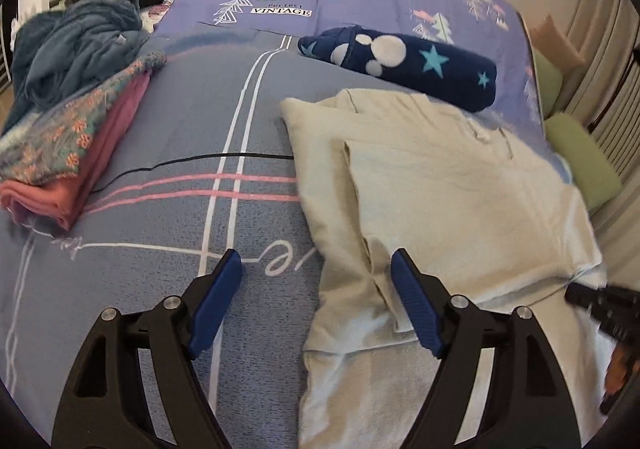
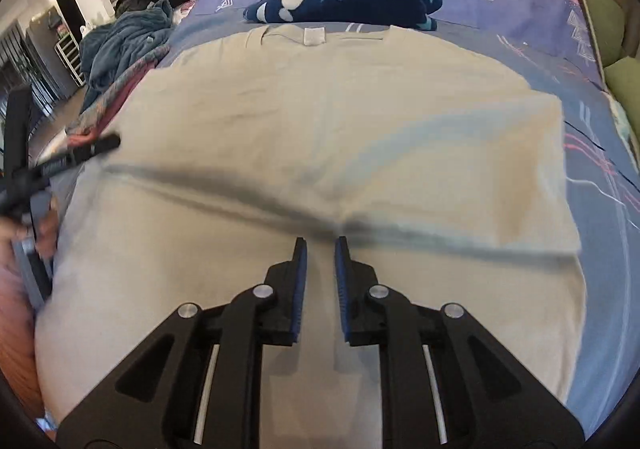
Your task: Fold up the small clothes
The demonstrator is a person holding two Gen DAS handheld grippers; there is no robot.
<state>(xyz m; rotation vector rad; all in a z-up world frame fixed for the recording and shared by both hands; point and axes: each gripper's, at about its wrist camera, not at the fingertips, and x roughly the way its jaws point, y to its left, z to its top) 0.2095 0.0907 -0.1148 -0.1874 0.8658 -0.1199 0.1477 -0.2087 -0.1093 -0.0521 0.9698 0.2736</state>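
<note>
A cream shirt (image 1: 440,189) lies spread on the bed, its left side folded inward; in the right wrist view the cream shirt (image 2: 320,121) fills the middle, collar tag at the far end. My left gripper (image 1: 316,269) is open wide and empty, above the shirt's left edge, its right finger over the cloth. My right gripper (image 2: 321,245) hovers over the shirt's lower middle with jaws narrowly apart and nothing between them. The right gripper shows blurred at the right edge of the left wrist view (image 1: 600,309). The left gripper shows blurred at the left of the right wrist view (image 2: 68,161).
A rolled navy star-print fleece (image 1: 404,65) lies beyond the shirt. Folded pink and floral clothes (image 1: 76,153) are stacked at left, with a heap of blue cloth (image 1: 76,45) behind. Green cushions (image 1: 580,157) line the right bed edge. The bedcover (image 1: 180,137) is grey-blue.
</note>
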